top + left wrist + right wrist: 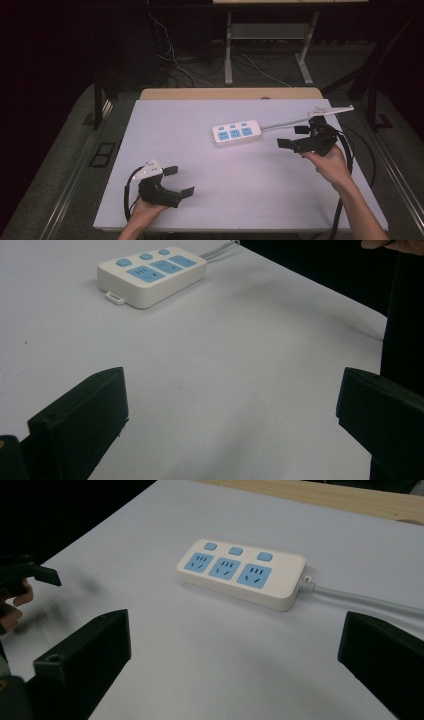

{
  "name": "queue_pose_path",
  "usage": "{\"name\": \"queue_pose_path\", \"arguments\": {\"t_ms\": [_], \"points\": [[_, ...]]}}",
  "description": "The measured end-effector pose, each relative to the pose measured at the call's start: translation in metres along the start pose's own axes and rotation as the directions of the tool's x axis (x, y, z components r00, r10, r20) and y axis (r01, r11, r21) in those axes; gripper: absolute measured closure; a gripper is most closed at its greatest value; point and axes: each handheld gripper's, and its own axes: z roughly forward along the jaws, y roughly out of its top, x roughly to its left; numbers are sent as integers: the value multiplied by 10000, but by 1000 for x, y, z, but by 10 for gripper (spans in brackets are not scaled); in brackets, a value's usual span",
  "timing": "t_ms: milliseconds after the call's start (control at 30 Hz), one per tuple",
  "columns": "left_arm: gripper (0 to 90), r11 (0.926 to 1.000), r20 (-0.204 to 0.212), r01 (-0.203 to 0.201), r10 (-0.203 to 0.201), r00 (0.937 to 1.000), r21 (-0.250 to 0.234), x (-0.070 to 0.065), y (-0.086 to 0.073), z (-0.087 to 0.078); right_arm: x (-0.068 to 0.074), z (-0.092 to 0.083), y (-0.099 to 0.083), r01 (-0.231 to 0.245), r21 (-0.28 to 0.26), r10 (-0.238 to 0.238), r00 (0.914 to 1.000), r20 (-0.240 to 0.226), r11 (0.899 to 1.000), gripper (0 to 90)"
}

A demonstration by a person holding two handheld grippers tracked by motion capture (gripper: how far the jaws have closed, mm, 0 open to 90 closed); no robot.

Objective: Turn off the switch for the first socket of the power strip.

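A white power strip point(236, 133) with three blue sockets and three blue switches lies flat on the white table top point(240, 195), a little right of the middle; its white cable point(295, 120) runs off to the right. The strip point(242, 573) lies ahead of my right gripper point(294, 136), which is held to its right, pointing left, jaws wide apart and empty. My left gripper point(178, 181) rests near the front left of the table, open, nothing between its jaws, with the strip point(150, 275) far ahead of it.
A wooden strip point(230, 93) borders the table's far edge. Beyond it stand metal desk legs point(228, 50) and loose cables on the dark floor. Black cables trail from both grippers; the right one point(350, 150) loops off the table's right side.
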Motion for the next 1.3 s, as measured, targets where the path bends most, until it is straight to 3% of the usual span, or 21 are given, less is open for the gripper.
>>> {"name": "queue_pose_path", "arguments": {"t_ms": [367, 633, 1100, 1300], "points": [[0, 10000, -12, -16, 16, 10000, 9, -1, 0, 0, 7, -7, -27, -45, -14, 44, 9996, -275, 10000, 3], [0, 10000, -22, 10, -10, 10000, 10, -1, 0, 0, 11, -10, -63, -207, -28, 206, 9985, -517, 9998, 3], [0, 9999, -45, -46, 47, 10000, 100, -1, 0, 1, 15, -9, -113, -236, -42, 234, 9990, -376, 9997, 3], [0, 9999, -2, -92, 92, 10000, 146, -1, 0, 2, 16, -9, -123, -280, 51, 282, 9990, -343, 9996, 3]]}}
